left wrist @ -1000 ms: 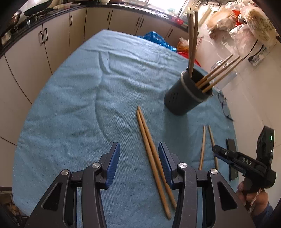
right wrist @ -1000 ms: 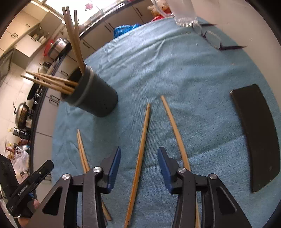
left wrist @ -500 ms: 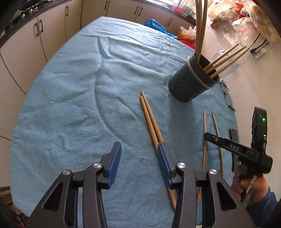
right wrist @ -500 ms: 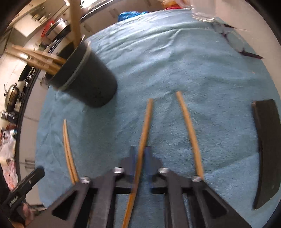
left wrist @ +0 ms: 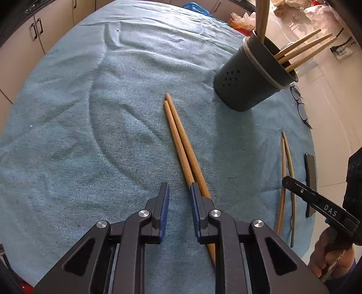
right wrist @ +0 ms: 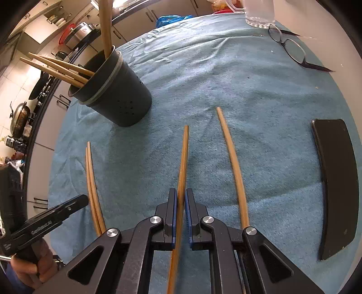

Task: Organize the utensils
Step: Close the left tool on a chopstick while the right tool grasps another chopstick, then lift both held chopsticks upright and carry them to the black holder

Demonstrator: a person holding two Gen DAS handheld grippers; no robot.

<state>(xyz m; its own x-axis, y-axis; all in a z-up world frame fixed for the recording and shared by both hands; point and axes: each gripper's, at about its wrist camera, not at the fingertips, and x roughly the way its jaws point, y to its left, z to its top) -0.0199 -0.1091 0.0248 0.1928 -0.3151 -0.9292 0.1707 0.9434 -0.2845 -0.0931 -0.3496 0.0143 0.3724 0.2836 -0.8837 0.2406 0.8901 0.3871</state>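
Note:
A pair of wooden chopsticks (left wrist: 178, 140) lies side by side on the blue cloth (left wrist: 90, 113). My left gripper (left wrist: 179, 190) hangs low over their near part, jaws closing. Only cloth shows between its pads, and the pair runs under the right finger (left wrist: 195, 196). In the right wrist view my right gripper (right wrist: 180, 194) is shut on a single chopstick (right wrist: 183, 158) that points away along the cloth. A second loose chopstick (right wrist: 233, 158) lies just right of it. The dark utensil holder (right wrist: 126, 104) stands upright at the upper left with several chopsticks in it.
A black phone (right wrist: 334, 181) lies at the cloth's right edge. Eyeglasses (right wrist: 291, 47) and a clear glass (right wrist: 260, 13) sit at the far right. Kitchen cabinets and a stove with pots run beyond the table's left side. A hand (left wrist: 328, 255) holds the right gripper.
The right gripper has shut on the single chopstick. The left gripper has sunk toward the cloth over the chopstick pair, and its jaws have narrowed.

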